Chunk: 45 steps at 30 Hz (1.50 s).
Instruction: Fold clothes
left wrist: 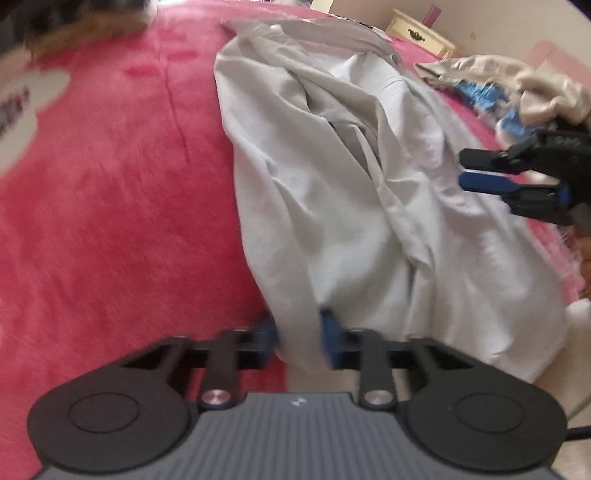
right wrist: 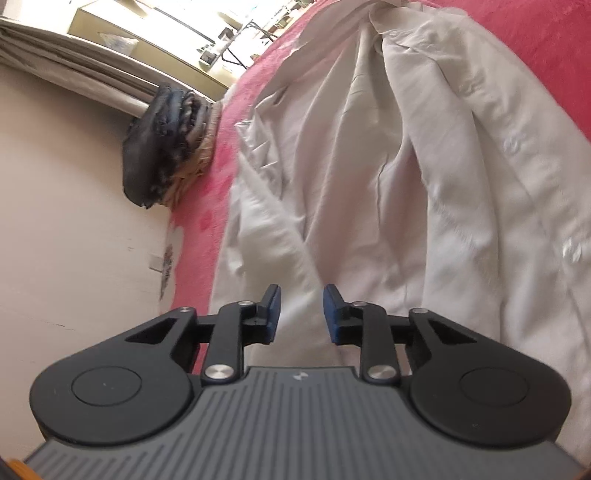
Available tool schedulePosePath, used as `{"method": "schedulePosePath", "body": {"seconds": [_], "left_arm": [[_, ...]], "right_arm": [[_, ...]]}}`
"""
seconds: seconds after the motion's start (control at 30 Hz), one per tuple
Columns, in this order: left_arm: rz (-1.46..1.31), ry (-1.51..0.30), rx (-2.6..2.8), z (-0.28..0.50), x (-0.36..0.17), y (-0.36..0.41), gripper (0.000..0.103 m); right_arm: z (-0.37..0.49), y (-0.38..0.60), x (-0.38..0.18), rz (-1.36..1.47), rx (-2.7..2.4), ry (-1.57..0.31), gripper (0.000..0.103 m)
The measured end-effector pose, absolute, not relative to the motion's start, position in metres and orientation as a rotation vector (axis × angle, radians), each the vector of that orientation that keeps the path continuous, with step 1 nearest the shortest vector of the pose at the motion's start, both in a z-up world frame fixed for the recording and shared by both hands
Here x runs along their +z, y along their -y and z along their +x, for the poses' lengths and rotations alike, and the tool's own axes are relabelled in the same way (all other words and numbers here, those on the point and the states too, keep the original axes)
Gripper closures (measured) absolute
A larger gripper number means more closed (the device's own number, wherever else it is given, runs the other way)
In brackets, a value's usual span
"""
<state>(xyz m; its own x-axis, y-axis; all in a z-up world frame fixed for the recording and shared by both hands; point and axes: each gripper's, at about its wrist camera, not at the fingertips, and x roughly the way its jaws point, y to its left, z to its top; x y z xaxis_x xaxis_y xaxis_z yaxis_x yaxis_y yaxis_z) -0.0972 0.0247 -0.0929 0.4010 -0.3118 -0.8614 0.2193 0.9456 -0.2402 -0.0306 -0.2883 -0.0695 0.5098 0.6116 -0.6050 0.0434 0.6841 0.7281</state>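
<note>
— Nearest first: left gripper [left wrist: 298, 338]?
— Closed on a gathered fold at the near end of the white shirt [left wrist: 354, 206], cloth pinched between the blue pads [left wrist: 330, 334]. Probably gripped there to anchor that end for straightening; frame blurred, so contact judged, not certain.
— Right gripper [right wrist: 302, 314]?
— Jaws parted narrowly over shirt fabric, pads apart, nothing clamped. Seen from the left wrist view too [left wrist: 466, 170], hovering at the garment's right edge, apparently between grips.
— Location and lie of the garment?
— Spread, rumpled, on the pink bedcover [left wrist: 110, 184]. Long axis running away from the left gripper toward the far side of the bed; collar [right wrist: 384, 22] and buttoned front at the far end in the right wrist view. Not yet flat, no fold made.
— Beyond?
— Heap of other clothes [left wrist: 517, 88] to the far right, apart from the shirt. Dark bundle [right wrist: 162, 144] at the bed's edge near the wall.
</note>
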Motion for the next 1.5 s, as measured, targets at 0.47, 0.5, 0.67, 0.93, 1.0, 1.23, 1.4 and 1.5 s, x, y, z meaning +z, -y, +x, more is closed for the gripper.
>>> {"method": "schedulePosePath", "body": {"seconds": [0.47,0.5,0.67,0.93,1.0,1.23,1.4,1.5], "left_arm": [[0.102,-0.736,0.167,-0.011,0.045,-0.166,0.099],[0.115,-0.741,0.212,0.002,0.048,-0.180,0.099],[0.184,-0.783,0.421,0.065,0.047,-0.238,0.099],[0.260,-0.894,0.648,0.124,-0.007,-0.297,0.089],[0.264,-0.969,0.666,0.133,-0.026,-0.306,0.080],[0.100,-0.996,0.776,0.108,-0.033,-0.340,0.053],[-0.056,-0.863,0.675,0.052,0.011,-0.328,0.051],[-0.076,-0.829,0.513,0.025,0.030,-0.287,0.049]], "right_arm": [[-0.028,0.291,-0.081,0.770,0.352,-1.038,0.075],[-0.028,0.292,-0.082,0.770,0.348,-1.039,0.075],[-0.024,0.291,-0.089,0.758,0.324,-1.057,0.075],[-0.022,0.285,-0.099,0.740,0.308,-1.082,0.075],[-0.020,0.284,-0.101,0.740,0.308,-1.086,0.075],[-0.020,0.286,-0.100,0.752,0.318,-1.071,0.071],[-0.019,0.292,-0.085,0.779,0.351,-0.978,0.070],[-0.023,0.306,-0.064,0.809,0.353,-0.867,0.063]]}}
